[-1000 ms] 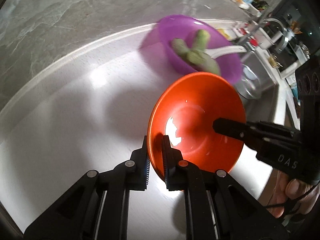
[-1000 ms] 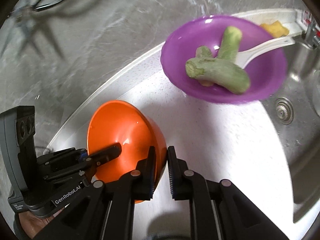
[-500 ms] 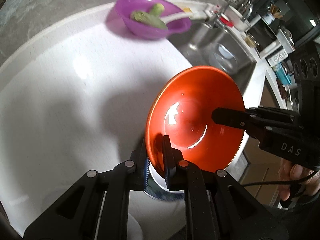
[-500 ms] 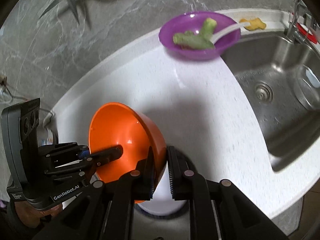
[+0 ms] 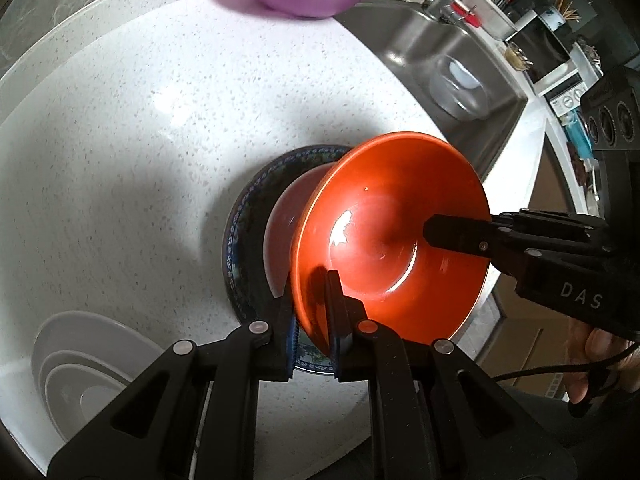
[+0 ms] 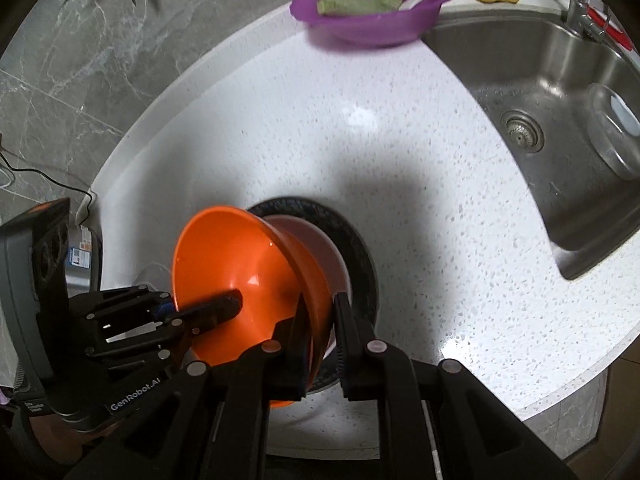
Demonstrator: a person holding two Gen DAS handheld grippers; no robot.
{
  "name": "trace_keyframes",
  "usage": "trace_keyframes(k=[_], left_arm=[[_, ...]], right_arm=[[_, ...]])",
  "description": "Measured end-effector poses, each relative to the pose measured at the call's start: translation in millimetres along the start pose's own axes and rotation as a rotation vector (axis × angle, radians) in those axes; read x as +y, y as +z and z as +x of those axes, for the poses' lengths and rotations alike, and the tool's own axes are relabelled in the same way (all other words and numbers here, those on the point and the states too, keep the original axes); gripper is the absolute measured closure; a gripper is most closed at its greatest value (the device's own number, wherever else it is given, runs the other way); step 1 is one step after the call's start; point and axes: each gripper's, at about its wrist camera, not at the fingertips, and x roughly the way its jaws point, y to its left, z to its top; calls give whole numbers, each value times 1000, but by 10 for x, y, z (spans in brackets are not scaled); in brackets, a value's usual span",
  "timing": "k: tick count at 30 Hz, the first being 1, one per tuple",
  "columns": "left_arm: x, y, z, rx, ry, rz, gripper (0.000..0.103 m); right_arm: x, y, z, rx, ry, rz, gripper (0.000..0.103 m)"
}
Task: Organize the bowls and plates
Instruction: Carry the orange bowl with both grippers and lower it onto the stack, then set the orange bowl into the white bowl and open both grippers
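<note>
Both grippers, left [image 5: 311, 312] and right [image 6: 319, 336], clamp the orange bowl's [image 5: 384, 248] rim, centre frame, above the dark plate [image 5: 250, 216]

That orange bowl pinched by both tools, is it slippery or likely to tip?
Probably slippery: the orange bowl is glossy, with bright glare spots. It seems stiff, since its thin rim keeps its shape in the left tool and right tool. Tilted over the plate, it might rock if dropped.
</note>
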Motion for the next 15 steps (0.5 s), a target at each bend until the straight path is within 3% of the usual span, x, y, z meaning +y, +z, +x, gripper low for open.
trace_keyframes(k=[7,15], left_arm=[[58,138,123,2,17,-15,93],[95,118,94,-10,-12,-60,92]], right_arm=[[17,27,51,7,-16,-30,91],[157,7,81,20,-122,-134,92]])
